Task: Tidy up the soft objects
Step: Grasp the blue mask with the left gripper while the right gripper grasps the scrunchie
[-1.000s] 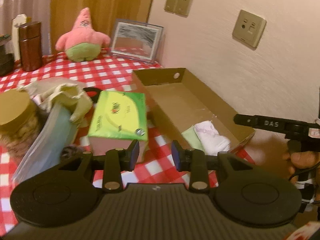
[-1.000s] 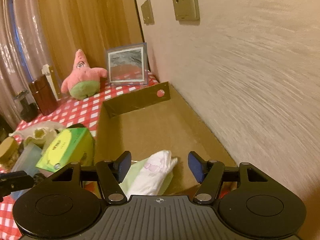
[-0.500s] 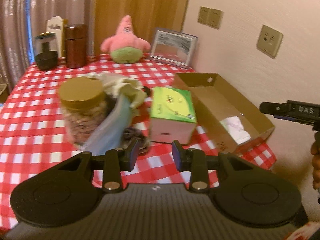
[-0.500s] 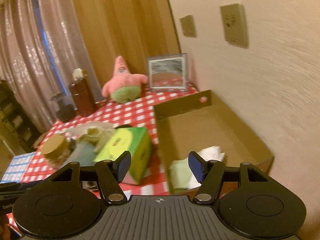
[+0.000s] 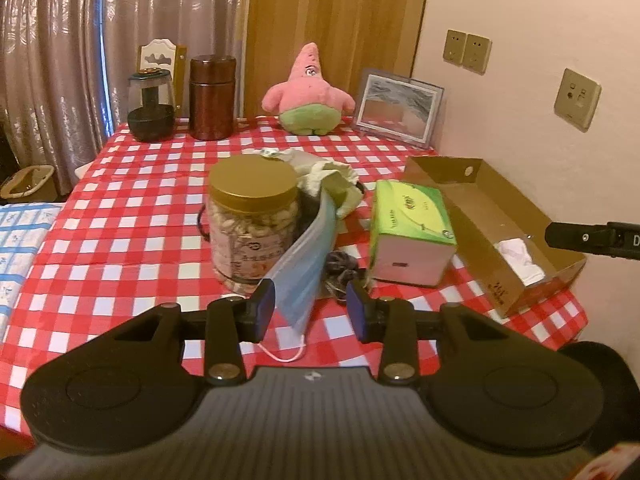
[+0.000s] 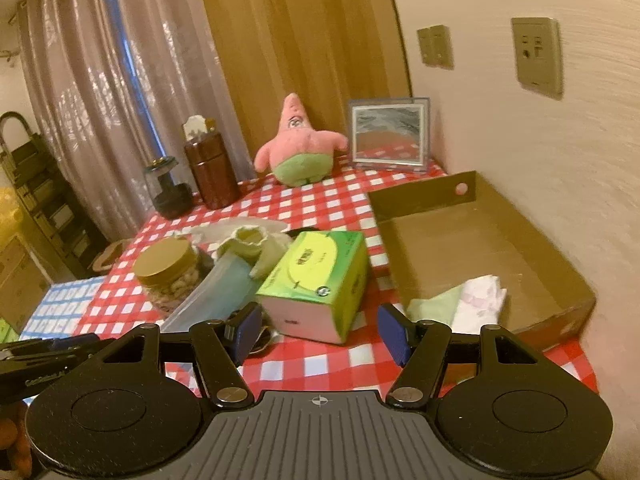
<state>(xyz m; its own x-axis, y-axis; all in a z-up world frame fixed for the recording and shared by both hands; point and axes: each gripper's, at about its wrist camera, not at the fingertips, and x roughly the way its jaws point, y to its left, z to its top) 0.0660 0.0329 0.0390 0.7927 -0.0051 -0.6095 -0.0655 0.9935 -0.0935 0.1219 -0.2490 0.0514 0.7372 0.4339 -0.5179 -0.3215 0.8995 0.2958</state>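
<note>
1. Up close in the left wrist view, the left gripper (image 5: pixel 311 308) hangs above the near edge of the red-checked tablecloth (image 5: pixel 132 216). Its jaws are opening and grip nothing; the lower end of a blue face mask (image 5: pixel 306 268) shows in the gap between them, lying on the table beyond the pads.
2. Same view: the mask leans against a jar with a gold lid (image 5: pixel 254 220). A pale green cloth (image 5: pixel 328 180) is bunched behind the jar, and a dark crumpled item (image 5: pixel 340 268) lies at the mask's right side.
3. Same view: a green tissue box (image 5: pixel 412 232) stands between that pile and the cardboard tray (image 5: pixel 480 200) by the wall. A white folded cloth (image 5: pixel 520 254) lies at the tray's near end. A pink star plush (image 5: pixel 308 92) sits upright at the far edge beside a picture frame (image 5: pixel 400 108).
4. Over in the right wrist view, the right gripper (image 6: pixel 320 332) is held wide apart and empty, above the near table edge in front of the tissue box (image 6: pixel 320 280).
5. Same view: the tray (image 6: pixel 480 248) holds the white cloth (image 6: pixel 480 300) and a light green cloth (image 6: pixel 434 306) touching it, both in the near corner. The mask (image 6: pixel 216 292), jar (image 6: pixel 168 272) and plush (image 6: pixel 300 144) lie left and beyond.
</note>
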